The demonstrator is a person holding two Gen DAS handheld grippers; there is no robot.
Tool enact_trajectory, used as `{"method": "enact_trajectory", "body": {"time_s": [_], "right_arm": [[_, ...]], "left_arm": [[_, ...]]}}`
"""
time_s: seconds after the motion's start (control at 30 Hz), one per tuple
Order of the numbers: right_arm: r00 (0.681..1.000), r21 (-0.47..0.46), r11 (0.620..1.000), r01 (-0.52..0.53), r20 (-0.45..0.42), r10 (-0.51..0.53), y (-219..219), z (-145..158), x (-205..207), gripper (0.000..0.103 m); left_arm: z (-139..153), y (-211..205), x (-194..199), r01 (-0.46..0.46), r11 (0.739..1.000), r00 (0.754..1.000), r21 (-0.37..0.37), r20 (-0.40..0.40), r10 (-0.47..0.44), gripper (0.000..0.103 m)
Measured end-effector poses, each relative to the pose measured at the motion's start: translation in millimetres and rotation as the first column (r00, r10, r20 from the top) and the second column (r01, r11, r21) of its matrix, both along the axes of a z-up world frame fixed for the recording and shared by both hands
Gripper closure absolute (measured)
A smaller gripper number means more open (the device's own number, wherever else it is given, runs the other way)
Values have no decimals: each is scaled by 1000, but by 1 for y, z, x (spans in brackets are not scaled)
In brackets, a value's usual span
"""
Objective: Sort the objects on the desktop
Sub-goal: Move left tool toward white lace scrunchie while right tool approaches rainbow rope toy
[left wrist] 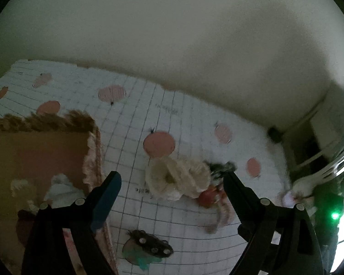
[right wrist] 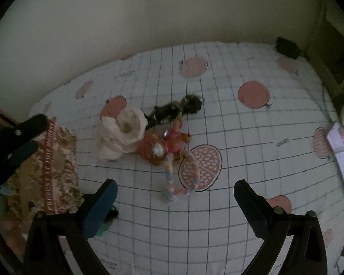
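A heap of small items lies mid-table on a gridded cloth [right wrist: 240, 155]: a cream fluffy scrunchie [right wrist: 123, 135], a dark furry piece [right wrist: 178, 108], an orange and pink toy [right wrist: 165, 146] and a pastel braided rope [right wrist: 172, 178]. The scrunchie also shows in the left wrist view [left wrist: 178, 178], with the dark piece [left wrist: 220, 168] and the red toy [left wrist: 208, 197] beside it. My left gripper [left wrist: 172, 181] is open, hovering just short of the scrunchie. My right gripper [right wrist: 175, 192] is open above the rope's near end. Both are empty.
A brown box with a frilled rim [left wrist: 41, 160] stands at the left, with a few pale items inside; it shows in the right wrist view [right wrist: 48, 160]. A dark beaded clip on a teal shape [left wrist: 149, 247] lies near the front. A wall runs behind the table.
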State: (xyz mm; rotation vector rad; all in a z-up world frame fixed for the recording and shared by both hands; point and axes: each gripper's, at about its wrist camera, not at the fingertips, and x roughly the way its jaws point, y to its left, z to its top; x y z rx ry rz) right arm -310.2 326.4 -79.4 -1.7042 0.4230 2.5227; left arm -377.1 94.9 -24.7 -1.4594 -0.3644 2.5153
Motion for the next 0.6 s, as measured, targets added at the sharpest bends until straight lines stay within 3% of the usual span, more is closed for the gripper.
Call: {"method": "enact_trajectory", "body": {"time_s": [0.1,0.3,0.6], "right_arm": [[1000,-26,1000,5,20,-5,4,-18,-4,0],[999,-47,999,-4,43,6,6,-38,-6,0],[999,-37,999,-16,38,18,3,-51,-8,0]], "left_arm": [[-24,17,-9,16,1000,998,23,62,-18,12],[-44,52,-15,83,992,994,-95,78,-76,12],[-75,62,-27,69,989,992,-134,110,-54,12]]}}
